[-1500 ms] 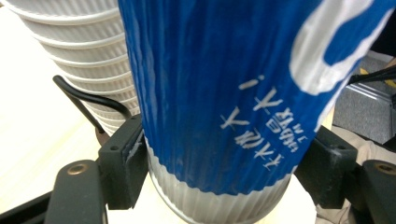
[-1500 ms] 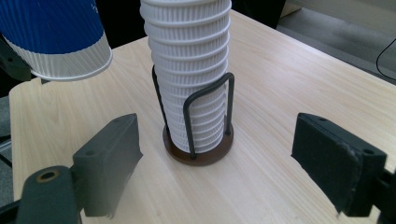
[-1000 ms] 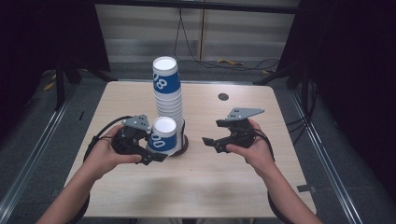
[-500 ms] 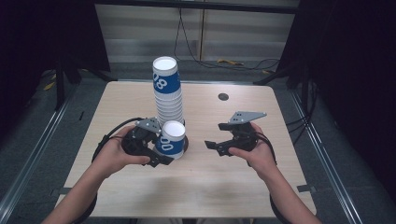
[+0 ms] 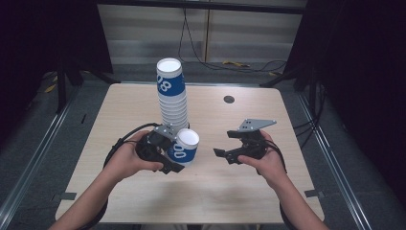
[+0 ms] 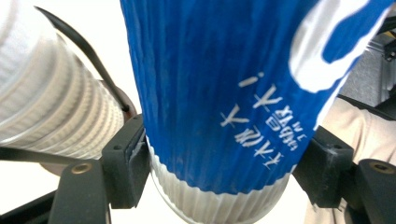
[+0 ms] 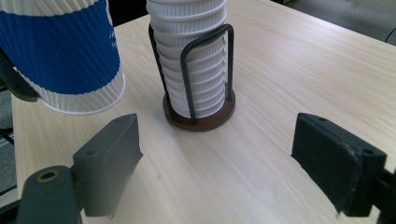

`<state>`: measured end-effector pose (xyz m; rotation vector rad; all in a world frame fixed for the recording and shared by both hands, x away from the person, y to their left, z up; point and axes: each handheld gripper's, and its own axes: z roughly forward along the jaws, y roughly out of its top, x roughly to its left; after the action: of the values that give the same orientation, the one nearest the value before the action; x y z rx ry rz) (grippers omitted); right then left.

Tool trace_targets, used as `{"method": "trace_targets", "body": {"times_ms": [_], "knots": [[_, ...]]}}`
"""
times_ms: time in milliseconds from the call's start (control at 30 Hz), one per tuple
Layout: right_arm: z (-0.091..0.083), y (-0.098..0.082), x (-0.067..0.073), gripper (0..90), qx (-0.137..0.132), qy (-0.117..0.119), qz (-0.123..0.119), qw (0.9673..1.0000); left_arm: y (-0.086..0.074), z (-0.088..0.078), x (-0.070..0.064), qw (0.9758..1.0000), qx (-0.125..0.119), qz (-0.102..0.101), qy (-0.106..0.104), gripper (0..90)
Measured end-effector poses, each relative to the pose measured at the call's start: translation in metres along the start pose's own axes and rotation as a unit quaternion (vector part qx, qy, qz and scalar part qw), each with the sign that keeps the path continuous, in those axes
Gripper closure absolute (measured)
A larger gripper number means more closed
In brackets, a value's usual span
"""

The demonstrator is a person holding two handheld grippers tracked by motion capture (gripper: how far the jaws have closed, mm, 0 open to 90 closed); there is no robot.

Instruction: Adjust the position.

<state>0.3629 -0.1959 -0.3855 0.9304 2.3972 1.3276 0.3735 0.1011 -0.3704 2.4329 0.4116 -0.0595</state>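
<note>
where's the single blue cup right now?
High view: the blue cup sits left of centre, clamped in the left gripper, just in front of the cup stack.

A pale wooden desk (image 5: 268, 191) with rounded corners carried the things. Toward its middle, a round dark-brown base (image 7: 201, 119) sat flat on the wood, with black wire uprights rising from it around a tall stack of ribbed paper cups (image 5: 171, 96). A small dark round disc (image 5: 229, 99) lay flush in the desk top near the far edge, well apart from the base.
</note>
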Motion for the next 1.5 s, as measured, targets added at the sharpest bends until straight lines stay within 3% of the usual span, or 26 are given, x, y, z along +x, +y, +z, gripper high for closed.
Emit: {"method": "trace_targets", "body": {"times_ms": [267,600,1267,1300,1333,1367,1500], "knots": [[-0.001,-0.006,0.0,14.7,0.004,0.004,-0.004,1.0,0.009,0.005,-0.004,0.9994,0.03,0.016,0.011,28.9],[0.0,-0.012,0.001,14.7,0.03,0.014,-0.024,0.9992,0.017,0.012,-0.003,0.9952,0.091,0.031,0.016,28.7],[0.004,-0.012,0.006,14.7,0.066,0.036,-0.052,0.9958,0.023,0.02,-0.003,0.9909,0.127,0.042,0.019,28.2],[0.004,-0.012,0.006,14.7,0.068,0.035,-0.053,0.9957,0.023,0.021,-0.005,0.9916,0.125,0.026,0.021,28.2],[0.005,-0.012,0.006,14.8,0.069,0.034,-0.054,0.9956,0.024,0.021,-0.003,0.99,0.132,0.045,0.017,28.2],[0.005,-0.012,0.006,14.7,0.07,0.036,-0.053,0.9955,0.024,0.021,-0.003,0.9907,0.129,0.038,0.017,28.1],[0.006,-0.012,0.007,14.8,0.07,0.039,-0.054,0.9952,0.026,0.022,-0.002,0.9893,0.138,0.045,0.016,28.0]]}}
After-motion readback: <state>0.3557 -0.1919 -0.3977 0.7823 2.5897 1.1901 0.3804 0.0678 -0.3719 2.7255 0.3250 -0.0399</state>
